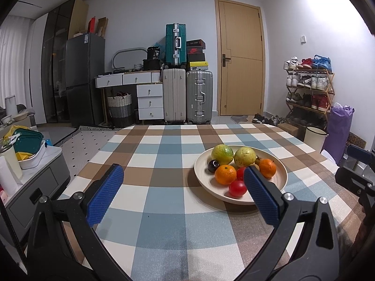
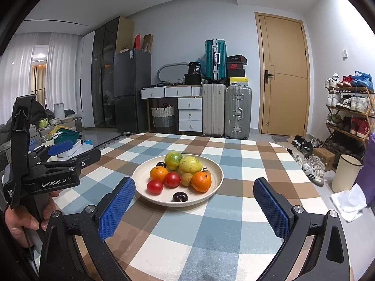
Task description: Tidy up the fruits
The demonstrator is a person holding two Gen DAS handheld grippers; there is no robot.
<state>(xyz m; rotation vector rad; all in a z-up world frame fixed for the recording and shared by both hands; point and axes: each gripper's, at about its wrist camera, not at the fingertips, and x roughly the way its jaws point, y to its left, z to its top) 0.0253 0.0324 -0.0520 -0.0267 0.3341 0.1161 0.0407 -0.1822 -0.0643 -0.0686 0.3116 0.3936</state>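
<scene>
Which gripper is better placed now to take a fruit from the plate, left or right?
Probably the right gripper: it is open and the plate lies straight ahead between its fingers. The left gripper, also open, has the plate off to its right side.

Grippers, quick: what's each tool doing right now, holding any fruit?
Left tool: open, holding nothing, above the checked tablecloth.
Right tool: open, empty, short of the fruit plate.
</scene>
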